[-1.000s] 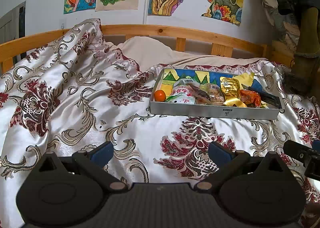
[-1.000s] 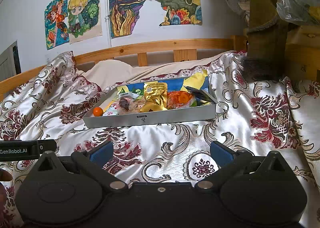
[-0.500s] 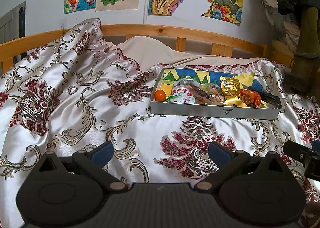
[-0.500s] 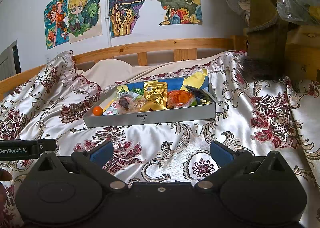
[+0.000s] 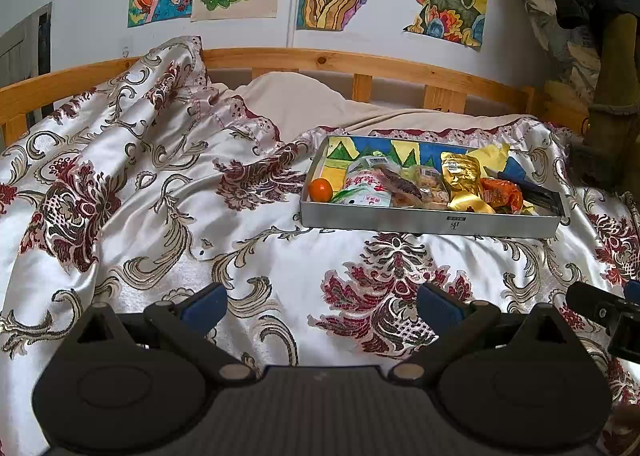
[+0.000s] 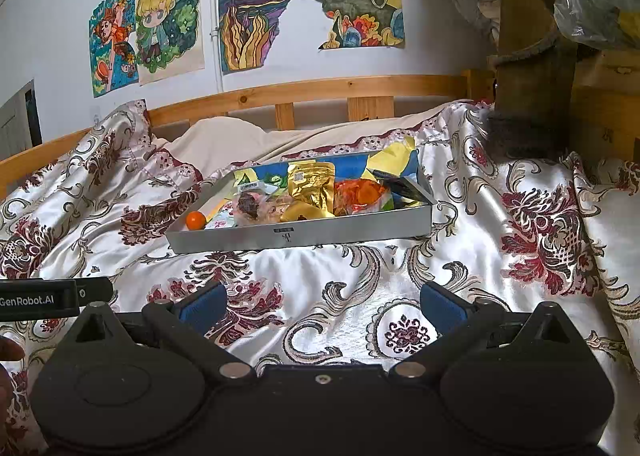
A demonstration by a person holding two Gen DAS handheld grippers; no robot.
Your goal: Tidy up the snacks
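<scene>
A shallow grey box (image 5: 428,225) (image 6: 300,235) lies on the patterned bedspread, filled with snacks. At its left end sits a small orange fruit (image 5: 321,189) (image 6: 196,220). Beside it lie a white and green packet (image 5: 366,189), a gold foil pouch (image 5: 462,176) (image 6: 311,188), an orange wrapper (image 5: 502,195) (image 6: 360,195) and a black packet (image 5: 540,196). My left gripper (image 5: 322,302) is open and empty, well short of the box. My right gripper (image 6: 323,302) is also open and empty, in front of the box.
The satin bedspread (image 5: 120,196) is rumpled into a high fold at the left. A wooden bed rail (image 6: 320,90) runs behind the box under wall drawings. Clothes and a brown post (image 6: 528,56) crowd the right side. The other gripper's body (image 5: 604,312) shows at the right edge.
</scene>
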